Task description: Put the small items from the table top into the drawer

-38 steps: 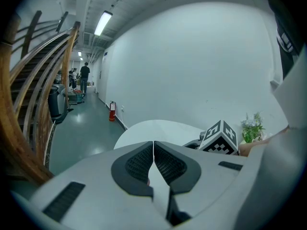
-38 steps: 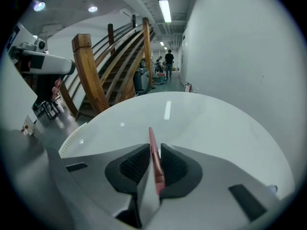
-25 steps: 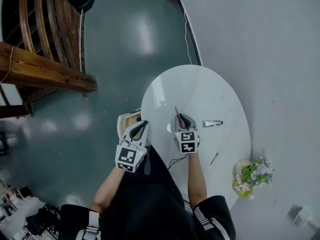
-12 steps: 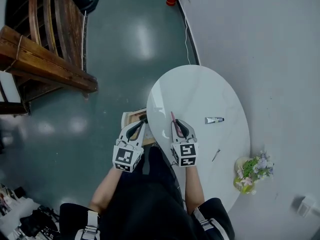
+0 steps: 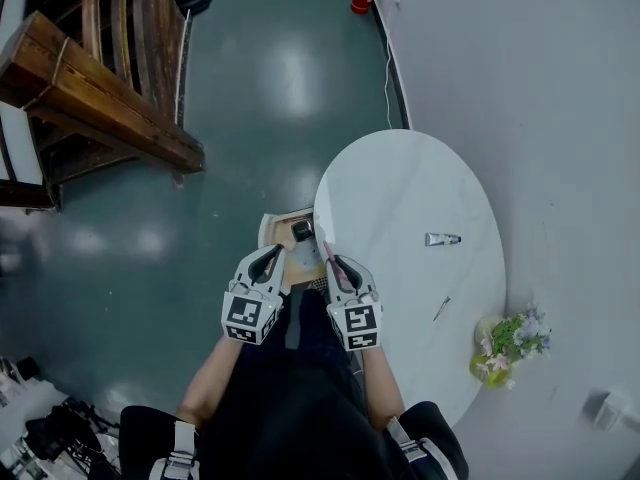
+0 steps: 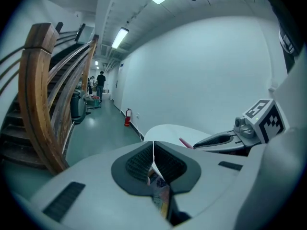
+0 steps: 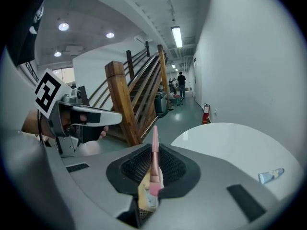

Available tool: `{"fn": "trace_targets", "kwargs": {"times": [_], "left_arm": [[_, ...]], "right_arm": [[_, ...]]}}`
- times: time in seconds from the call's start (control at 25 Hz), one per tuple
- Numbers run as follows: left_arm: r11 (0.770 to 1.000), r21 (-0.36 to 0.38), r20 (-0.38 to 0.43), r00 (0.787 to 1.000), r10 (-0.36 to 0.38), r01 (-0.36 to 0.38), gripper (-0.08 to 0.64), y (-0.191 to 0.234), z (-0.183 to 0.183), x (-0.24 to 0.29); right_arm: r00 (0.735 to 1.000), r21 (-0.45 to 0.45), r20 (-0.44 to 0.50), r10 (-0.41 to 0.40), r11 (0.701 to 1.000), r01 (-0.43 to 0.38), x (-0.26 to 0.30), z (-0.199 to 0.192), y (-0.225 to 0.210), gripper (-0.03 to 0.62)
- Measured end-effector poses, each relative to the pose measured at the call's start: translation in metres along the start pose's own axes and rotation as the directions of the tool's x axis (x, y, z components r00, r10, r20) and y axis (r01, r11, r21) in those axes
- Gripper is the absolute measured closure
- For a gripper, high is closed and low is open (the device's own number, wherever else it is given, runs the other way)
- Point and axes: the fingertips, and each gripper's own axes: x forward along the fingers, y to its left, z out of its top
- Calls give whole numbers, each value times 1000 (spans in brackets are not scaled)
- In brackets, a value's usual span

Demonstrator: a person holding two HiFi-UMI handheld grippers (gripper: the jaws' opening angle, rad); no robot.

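The head view gives me the drawer (image 5: 272, 226) open at the table (image 5: 400, 183) edge with a dark item (image 5: 302, 230) inside; neither gripper view shows that. The right gripper (image 7: 154, 164) view shows its jaws clamped on a pink stick (image 7: 155, 143). The left gripper (image 6: 153, 152) is closed on nothing. Both grippers point forward and down, side by side over the drawer. A tube (image 5: 442, 239) lies on the table.

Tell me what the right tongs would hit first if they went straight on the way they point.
Probably the open drawer. The right tongs, shut on a pink stick, point ahead and down over it, beside the table edge. Depth is unclear, so they might clear it and meet the floor.
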Motion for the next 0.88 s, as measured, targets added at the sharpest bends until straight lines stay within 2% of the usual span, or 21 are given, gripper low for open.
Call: {"fn": "trace_targets", "kwargs": {"times": [0.36, 0.88], "left_arm": [[999, -28, -45, 998, 44, -45, 537, 34, -43, -24], [991, -96, -114, 990, 82, -93, 537, 73, -105, -24]], "right_arm": [[997, -8, -45, 68, 998, -69, 39, -25, 52, 528], [983, -4, -150, 107, 994, -109, 99, -89, 76, 528]]}}
